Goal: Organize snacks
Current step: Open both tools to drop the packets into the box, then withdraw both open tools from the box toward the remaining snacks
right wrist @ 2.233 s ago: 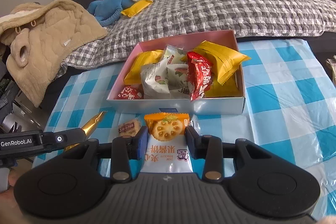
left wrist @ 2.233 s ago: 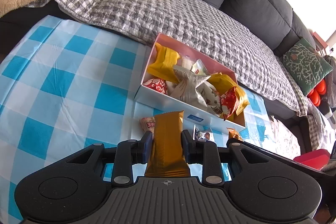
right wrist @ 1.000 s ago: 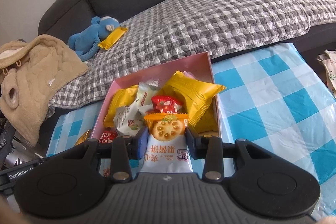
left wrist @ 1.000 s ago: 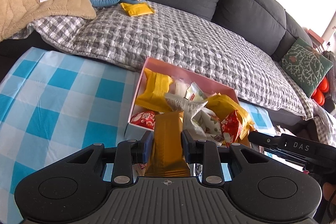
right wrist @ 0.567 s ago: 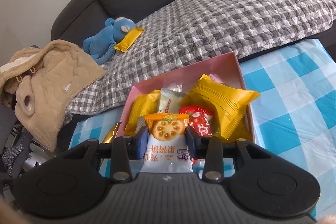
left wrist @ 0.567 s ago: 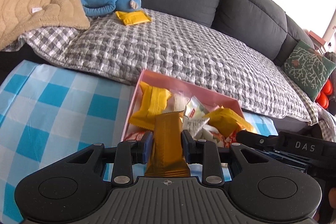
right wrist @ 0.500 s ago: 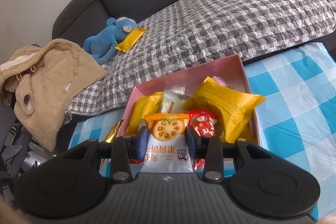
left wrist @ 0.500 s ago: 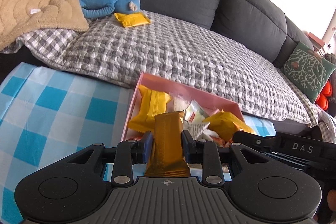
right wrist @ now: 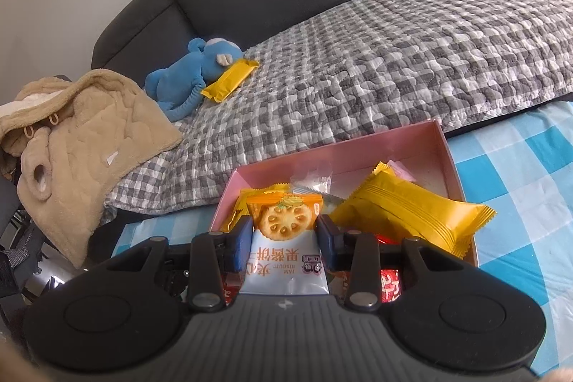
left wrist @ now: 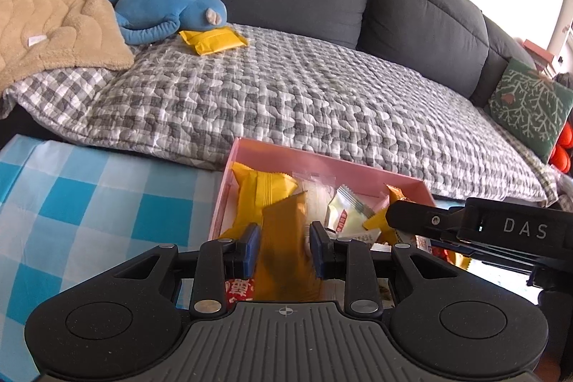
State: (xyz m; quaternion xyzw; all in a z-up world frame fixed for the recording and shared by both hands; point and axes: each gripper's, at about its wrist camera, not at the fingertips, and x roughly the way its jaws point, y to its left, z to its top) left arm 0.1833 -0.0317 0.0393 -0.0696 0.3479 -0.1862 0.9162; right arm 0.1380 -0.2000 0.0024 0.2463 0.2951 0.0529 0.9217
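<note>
My left gripper [left wrist: 284,244] is shut on a golden-brown snack bar [left wrist: 284,249], held above the near left part of the pink box [left wrist: 322,163]. The box holds yellow packets [left wrist: 263,192] and a pale green packet [left wrist: 345,213]. My right gripper [right wrist: 283,237] is shut on a white and orange biscuit packet [right wrist: 283,238] over the same pink box [right wrist: 412,145], next to a big yellow packet [right wrist: 408,213]. The other gripper's black arm [left wrist: 480,228] crosses the box's right side in the left wrist view.
A blue checked cloth [left wrist: 82,203] covers the table under the box. Behind it stands a dark sofa with a grey checked quilt [left wrist: 286,88], a blue plush toy [left wrist: 168,9], a yellow packet [left wrist: 213,40], a beige fleece garment [right wrist: 82,138] and a green cushion [left wrist: 526,102].
Both grippers have moved forward over the pink box with their snacks still held. The box now fills the space right under the fingertips, and the right gripper's arm has come closer in the left view.
</note>
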